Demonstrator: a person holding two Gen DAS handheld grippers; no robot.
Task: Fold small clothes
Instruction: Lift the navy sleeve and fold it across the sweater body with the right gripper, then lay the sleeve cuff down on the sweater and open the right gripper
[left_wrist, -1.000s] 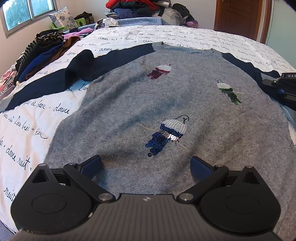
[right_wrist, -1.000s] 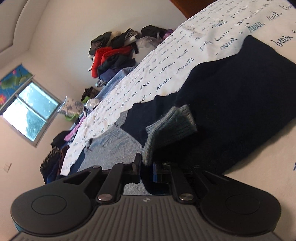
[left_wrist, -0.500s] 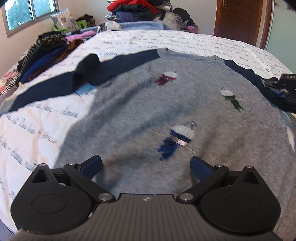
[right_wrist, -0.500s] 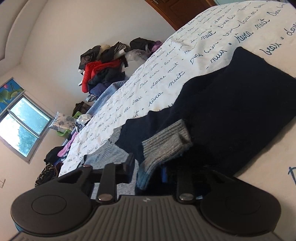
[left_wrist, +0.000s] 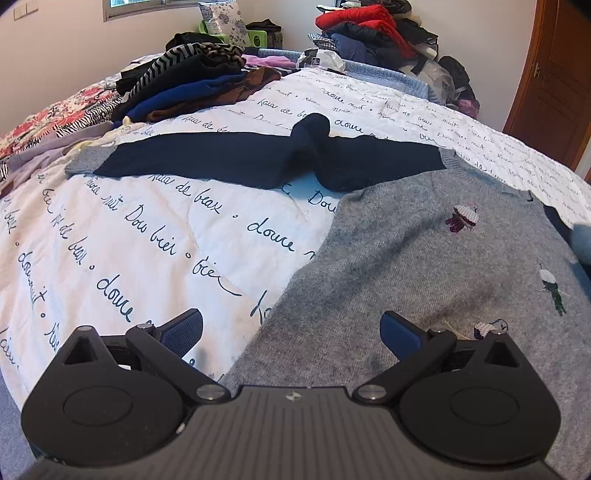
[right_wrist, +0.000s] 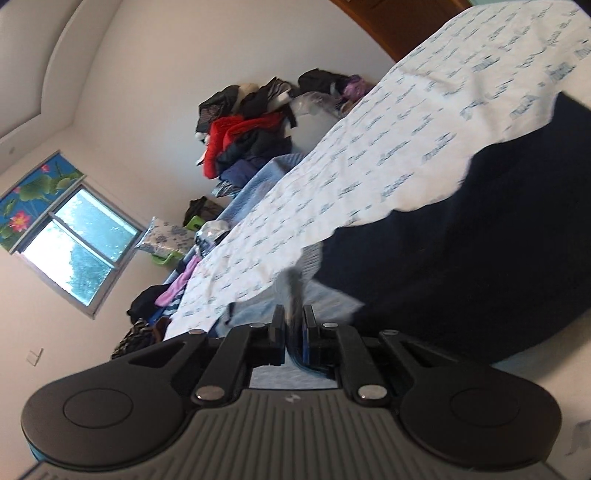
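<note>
Sweater (left_wrist: 424, 258) is lying flat on the bed (left_wrist: 147, 236), grey body down front, one navy sleeve (left_wrist: 258, 158) stretched out across the quilt. Your left gripper (left_wrist: 291, 332) hangs over its lower edge, jaws wide apart, while your right gripper (right_wrist: 294, 325) has its jaws clamped on the other sleeve's grey cuff (right_wrist: 293, 291).

Fuzzy knit sweater (left_wrist: 424, 266), matt quilted bedspread (left_wrist: 147, 229)
</note>
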